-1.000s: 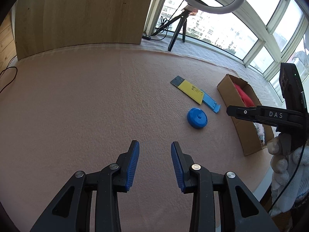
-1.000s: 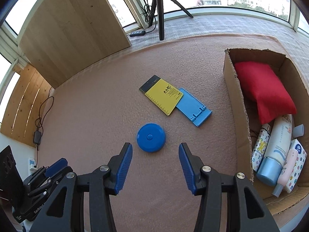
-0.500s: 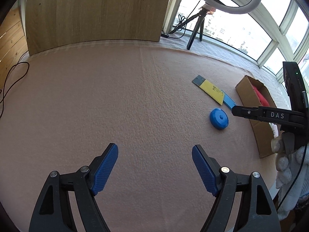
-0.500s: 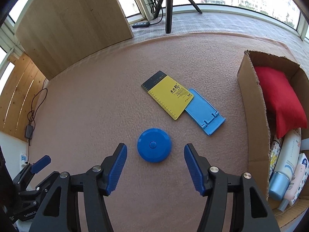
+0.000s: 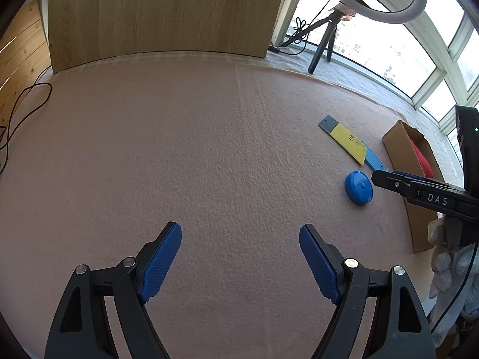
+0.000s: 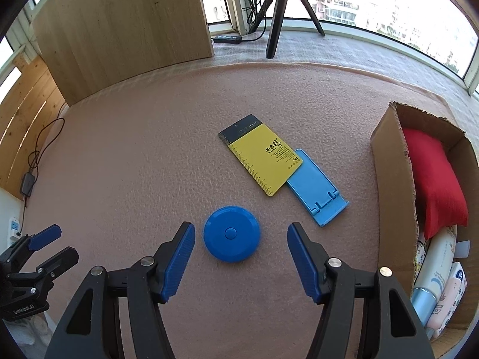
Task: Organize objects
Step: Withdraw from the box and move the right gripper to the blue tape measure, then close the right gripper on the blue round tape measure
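A round blue disc [image 6: 232, 234] lies on the pink felt table, just ahead of my right gripper [image 6: 239, 239], which is open with a finger on either side of it, apart from it. Beyond lie a yellow ruler card [image 6: 260, 158] and a light blue phone stand [image 6: 316, 188], overlapping. In the left wrist view the disc [image 5: 358, 187] sits far right, with the card [image 5: 347, 140] behind it. My left gripper [image 5: 239, 245] is open wide over bare felt, holding nothing.
A cardboard box [image 6: 389, 161] at the right edge holds a red pouch [image 6: 431, 176] and several bottles [image 6: 434, 272]. A wooden board [image 6: 119, 33] and tripod [image 6: 281, 9] stand at the back. A gloved hand [image 5: 449, 257] holds the right gripper.
My left gripper opened from narrow to wide and drew back left, away from the disc. My right gripper opened wider and moved down and forward until the disc sits between its fingertips.
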The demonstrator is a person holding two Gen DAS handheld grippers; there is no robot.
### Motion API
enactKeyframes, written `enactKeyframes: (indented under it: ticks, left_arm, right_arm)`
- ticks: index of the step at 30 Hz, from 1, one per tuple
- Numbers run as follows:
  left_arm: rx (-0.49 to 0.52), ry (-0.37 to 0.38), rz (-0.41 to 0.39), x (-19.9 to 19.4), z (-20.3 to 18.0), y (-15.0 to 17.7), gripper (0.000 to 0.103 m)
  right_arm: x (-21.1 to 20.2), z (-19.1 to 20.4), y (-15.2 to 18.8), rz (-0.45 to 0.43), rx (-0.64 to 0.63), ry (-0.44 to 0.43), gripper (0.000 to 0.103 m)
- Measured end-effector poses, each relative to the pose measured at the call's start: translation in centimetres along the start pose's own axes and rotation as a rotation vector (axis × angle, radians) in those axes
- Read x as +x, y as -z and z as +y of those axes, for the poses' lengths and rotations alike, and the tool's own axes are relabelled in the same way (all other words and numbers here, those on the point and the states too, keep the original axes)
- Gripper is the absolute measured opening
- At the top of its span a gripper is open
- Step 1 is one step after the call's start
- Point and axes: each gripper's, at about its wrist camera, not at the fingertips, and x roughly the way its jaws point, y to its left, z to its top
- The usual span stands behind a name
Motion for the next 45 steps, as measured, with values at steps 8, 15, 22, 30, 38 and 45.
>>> enactKeyframes:
  ticks: [8, 15, 22, 30, 38, 45]
  left_arm:
    - [-0.007, -0.029, -0.029, -0.2, 0.3, -0.3, 0.084]
    - [-0.016, -0.037, -0.035, -0.4, 0.5, -0.4, 0.084]
    - [0.0, -0.045, -0.041, -0.2, 0.0, -0.4, 0.084]
    - [-0.009, -0.026, -0.042, 0.5, -0.3, -0.4, 0.084]
    - [-0.007, -0.011, -0.035, 1.3, -0.7, 0.0, 0.084]
    - [-0.01, 0.005, -0.033, 1.4, -0.5, 0.1, 0.084]
  right_arm:
    - [1.5, 0.2, 0.1, 0.083, 0.007, 0.015, 0.06]
    - [1.5, -0.4, 0.2, 0.089, 0.039, -0.031, 0.06]
    - [1.5, -1.3, -0.2, 0.088, 0.075, -0.031, 0.06]
    - [1.6, -2.2, -0.7, 0.094, 0.1, -0.009, 0.06]
    - [3.0, -2.5, -1.5, 0.122, 0.129, -0.035, 0.045]
    - [4.0, -2.5, -1.9, 0.145, 0.157, -0.076, 0.042]
